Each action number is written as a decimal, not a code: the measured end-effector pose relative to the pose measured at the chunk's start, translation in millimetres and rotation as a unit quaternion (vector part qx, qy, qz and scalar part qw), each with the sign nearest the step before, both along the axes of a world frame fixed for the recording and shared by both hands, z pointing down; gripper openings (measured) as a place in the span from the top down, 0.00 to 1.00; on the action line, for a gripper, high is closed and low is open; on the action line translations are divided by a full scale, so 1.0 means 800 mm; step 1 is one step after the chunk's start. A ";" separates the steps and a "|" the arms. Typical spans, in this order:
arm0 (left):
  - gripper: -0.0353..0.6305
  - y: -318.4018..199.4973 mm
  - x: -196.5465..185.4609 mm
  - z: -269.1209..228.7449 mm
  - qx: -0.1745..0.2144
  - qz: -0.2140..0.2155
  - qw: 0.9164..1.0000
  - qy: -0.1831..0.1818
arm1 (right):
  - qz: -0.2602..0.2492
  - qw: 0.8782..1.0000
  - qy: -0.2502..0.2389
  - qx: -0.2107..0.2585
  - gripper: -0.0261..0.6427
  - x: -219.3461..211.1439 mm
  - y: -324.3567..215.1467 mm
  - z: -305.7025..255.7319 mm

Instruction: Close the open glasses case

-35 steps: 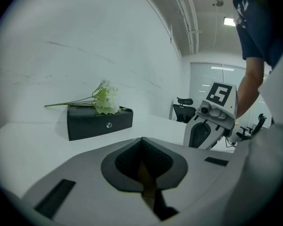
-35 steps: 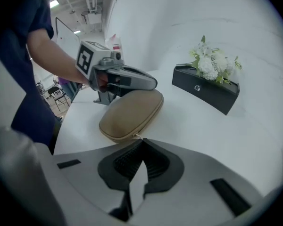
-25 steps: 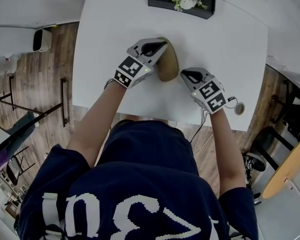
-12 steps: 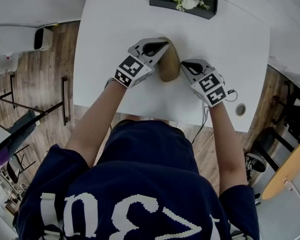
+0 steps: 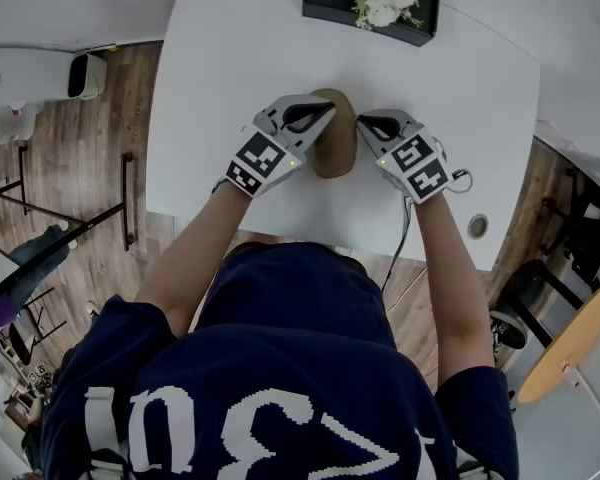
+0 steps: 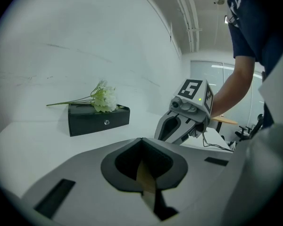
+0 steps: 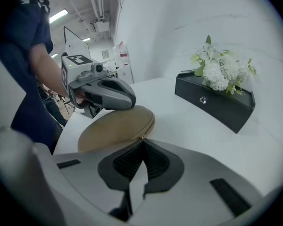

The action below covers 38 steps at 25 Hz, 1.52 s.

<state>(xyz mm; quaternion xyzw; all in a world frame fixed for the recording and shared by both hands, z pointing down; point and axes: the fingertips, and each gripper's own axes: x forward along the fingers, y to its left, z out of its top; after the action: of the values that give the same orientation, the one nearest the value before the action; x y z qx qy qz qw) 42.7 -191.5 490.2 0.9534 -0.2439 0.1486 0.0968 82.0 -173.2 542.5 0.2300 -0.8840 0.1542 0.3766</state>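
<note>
Approach completed by the right gripper [image 5: 365,123]: a second ago it was held apart from the glasses case [image 5: 337,150] at about 4 o'clock; now it is set against the case's 3 o'clock flank. The case has been kept mid-table [image 5: 230,48] under the left gripper [image 5: 325,108], on its 9 o'clock side.

- Left jaws are closed on a thin tan edge of the case.
- Right jaws are drawn together, tips at a small metal tab [image 7: 141,137] on the seam. Whether the tab is pinched cannot be settled.
- The lid is seen lying low and almost flat, so closing is judged nearly done, both sides now braced.
- The long axis runs roughly 12 to 6 o'clock in the head view, seam side turned to 3 o'clock.
</note>
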 end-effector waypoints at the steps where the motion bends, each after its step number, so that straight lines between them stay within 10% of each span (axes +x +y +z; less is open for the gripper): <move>1: 0.93 0.009 -0.002 0.001 -0.008 0.002 1.000 -0.003 | 0.006 1.000 -0.002 -0.007 0.93 0.003 0.009 0.003; 6: 0.93 0.089 -0.007 0.000 -0.081 0.053 0.995 0.001 | 0.095 0.993 -0.046 -0.053 0.93 0.016 0.054 0.008; 12: 0.93 0.192 0.007 0.011 -0.198 0.167 0.966 0.021 | 0.174 0.979 -0.082 -0.070 0.93 0.023 0.073 0.012; 28: 0.93 0.153 -0.030 0.010 -0.145 0.075 0.986 -0.028 | 0.107 0.986 -0.076 -0.098 0.93 0.011 0.176 0.003; 38: 0.93 0.130 0.020 0.004 -0.069 0.040 0.993 -0.083 | 0.174 0.973 -0.122 -0.090 0.93 0.003 0.187 -0.004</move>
<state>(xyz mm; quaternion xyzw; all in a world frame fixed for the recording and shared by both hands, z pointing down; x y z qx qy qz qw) 58.5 -87.5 493.6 0.9377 -0.2017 0.2479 0.1361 84.2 -23.4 539.3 0.3250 -0.8522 0.3234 0.2521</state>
